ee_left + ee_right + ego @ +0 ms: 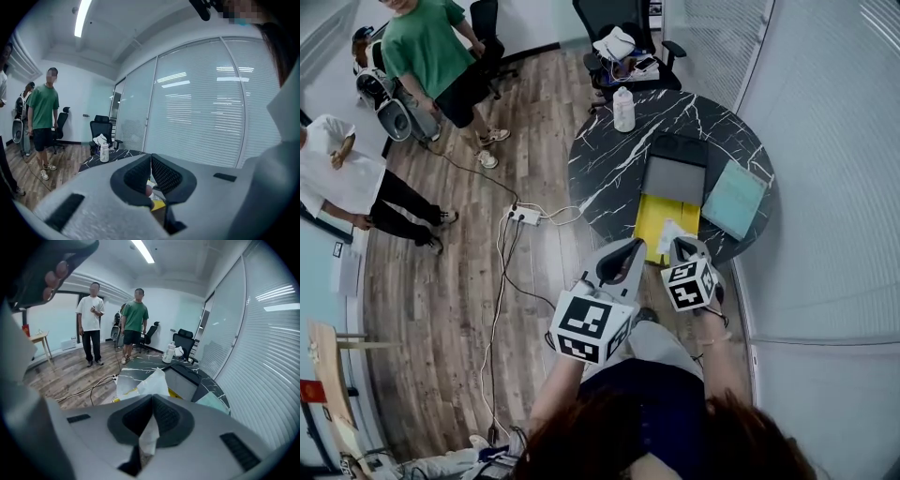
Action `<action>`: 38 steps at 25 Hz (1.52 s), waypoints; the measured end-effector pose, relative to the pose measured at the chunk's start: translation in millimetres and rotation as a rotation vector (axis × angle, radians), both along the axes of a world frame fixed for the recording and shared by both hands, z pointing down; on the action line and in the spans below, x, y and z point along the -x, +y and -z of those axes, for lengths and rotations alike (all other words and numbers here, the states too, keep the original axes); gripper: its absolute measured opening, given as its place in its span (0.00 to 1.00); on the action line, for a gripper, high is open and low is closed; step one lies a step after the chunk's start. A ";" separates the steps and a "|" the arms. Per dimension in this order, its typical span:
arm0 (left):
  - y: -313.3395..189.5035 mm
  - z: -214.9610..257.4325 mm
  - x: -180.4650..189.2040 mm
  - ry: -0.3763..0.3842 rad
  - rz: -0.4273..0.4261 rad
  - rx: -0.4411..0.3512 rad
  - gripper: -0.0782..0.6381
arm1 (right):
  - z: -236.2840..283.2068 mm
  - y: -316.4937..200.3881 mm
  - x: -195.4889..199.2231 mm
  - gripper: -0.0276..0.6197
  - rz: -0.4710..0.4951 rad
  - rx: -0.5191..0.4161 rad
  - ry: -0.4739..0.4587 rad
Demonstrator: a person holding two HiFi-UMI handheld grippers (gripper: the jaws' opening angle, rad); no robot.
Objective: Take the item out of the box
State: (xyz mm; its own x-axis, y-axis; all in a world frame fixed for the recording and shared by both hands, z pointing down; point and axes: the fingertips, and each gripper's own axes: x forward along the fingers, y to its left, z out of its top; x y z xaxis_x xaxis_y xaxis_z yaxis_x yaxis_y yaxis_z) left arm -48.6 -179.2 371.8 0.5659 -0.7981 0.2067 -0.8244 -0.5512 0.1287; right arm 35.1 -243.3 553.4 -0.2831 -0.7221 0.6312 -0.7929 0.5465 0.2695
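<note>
Dark hair (675, 441) of the person holding the tools fills the bottom of the head view, with both marker cubes just above it. Beyond them stands a round black marble table (609, 169), set against a glass wall with blinds (825, 141).

On the table lies an open dark grey box (673, 178). A yellow sheet (652, 220) touches its near side, and a pale teal pad (733, 199) lies just to its right.

The left gripper (630, 251) hangs over the table's near edge beside the yellow sheet. Its pads are pressed together at the tips (150, 155); I cannot identify a small pale shape behind them.

The right gripper (684, 248) pinches a white wrapper (673, 232) between closed pads (152, 397). The wrapper stands up over the yellow sheet, outside the box.

A black office chair (623, 37) stands behind the table and a white bottle (623, 110) stands at its far edge, well apart from both grippers. Two people stand off to the left, one in a green shirt (431, 47) and one in a white shirt (337, 183). A power strip (523, 216) and its cables (499, 281) lie on the wooden floor between them and the table.
</note>
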 end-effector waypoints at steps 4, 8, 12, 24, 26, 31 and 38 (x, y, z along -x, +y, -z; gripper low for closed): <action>15.1 6.0 4.6 0.007 -0.003 -0.018 0.15 | 13.8 15.0 3.6 0.08 -0.001 -0.035 -0.008; 31.2 11.0 9.2 0.011 -0.003 -0.033 0.15 | 30.4 29.4 5.2 0.08 -0.010 -0.070 -0.022; 48.3 16.4 16.1 0.012 -0.005 -0.049 0.15 | 51.4 44.0 8.0 0.08 -0.022 -0.113 -0.037; 102.0 32.3 25.7 0.009 -0.025 -0.103 0.15 | 101.6 97.8 18.2 0.08 -0.049 -0.214 -0.101; 108.4 34.3 26.7 0.012 -0.026 -0.109 0.15 | 110.4 105.9 19.9 0.08 -0.049 -0.233 -0.113; 121.9 37.3 27.2 0.011 -0.036 -0.124 0.15 | 126.3 126.6 26.5 0.08 -0.064 -0.261 -0.166; 127.0 45.3 31.6 0.019 -0.023 -0.143 0.15 | 156.2 146.3 28.9 0.08 -0.071 -0.319 -0.219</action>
